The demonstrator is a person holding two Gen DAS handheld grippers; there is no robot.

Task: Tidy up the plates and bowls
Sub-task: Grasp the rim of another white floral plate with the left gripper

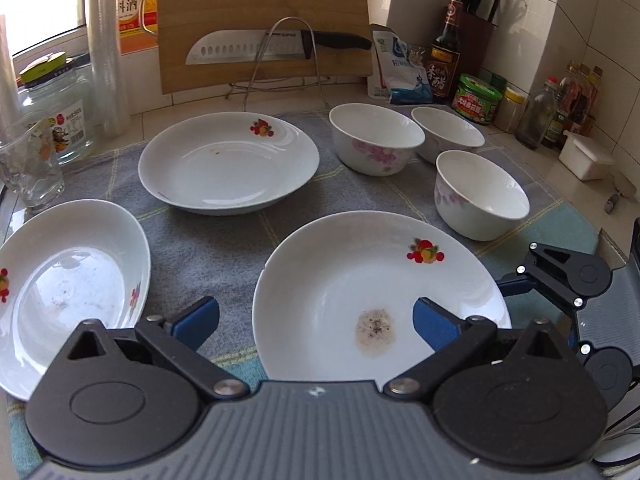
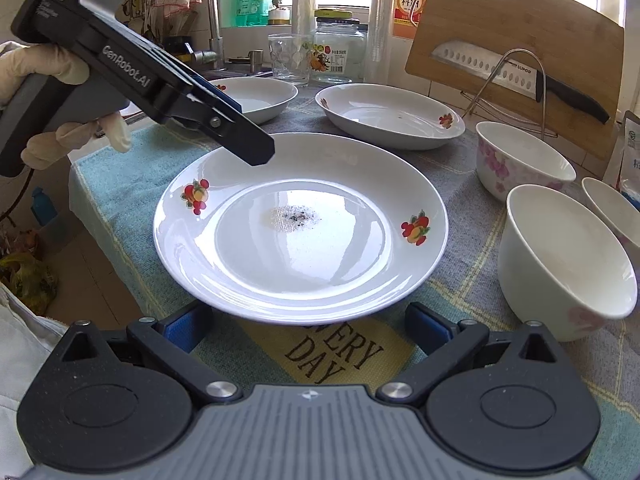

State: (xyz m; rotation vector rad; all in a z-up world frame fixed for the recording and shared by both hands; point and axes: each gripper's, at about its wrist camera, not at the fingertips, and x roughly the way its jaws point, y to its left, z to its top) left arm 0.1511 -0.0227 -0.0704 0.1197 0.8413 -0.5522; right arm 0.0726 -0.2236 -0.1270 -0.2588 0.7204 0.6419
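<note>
Three white fruit-print plates lie on a grey-blue cloth: a near plate (image 1: 360, 280) (image 2: 300, 224) with a speckled stain, a far plate (image 1: 228, 164) (image 2: 390, 116), and a left plate (image 1: 68, 280) (image 2: 256, 94). Three white floral bowls (image 1: 376, 138) (image 1: 448, 132) (image 1: 480, 194) stand at the right; the nearest also shows in the right wrist view (image 2: 564, 260). My left gripper (image 1: 316, 324) is open and empty, straddling the near plate's left rim. My right gripper (image 2: 308, 328) is open and empty at that plate's near edge.
A cutting board (image 1: 260, 20) with a knife (image 1: 276, 46) leans in a wire rack behind. A glass (image 1: 28, 160) and jar (image 1: 56, 112) stand at the left. Bottles and tins (image 1: 476, 98) line the right wall. A sink tap (image 2: 212, 16) is far left.
</note>
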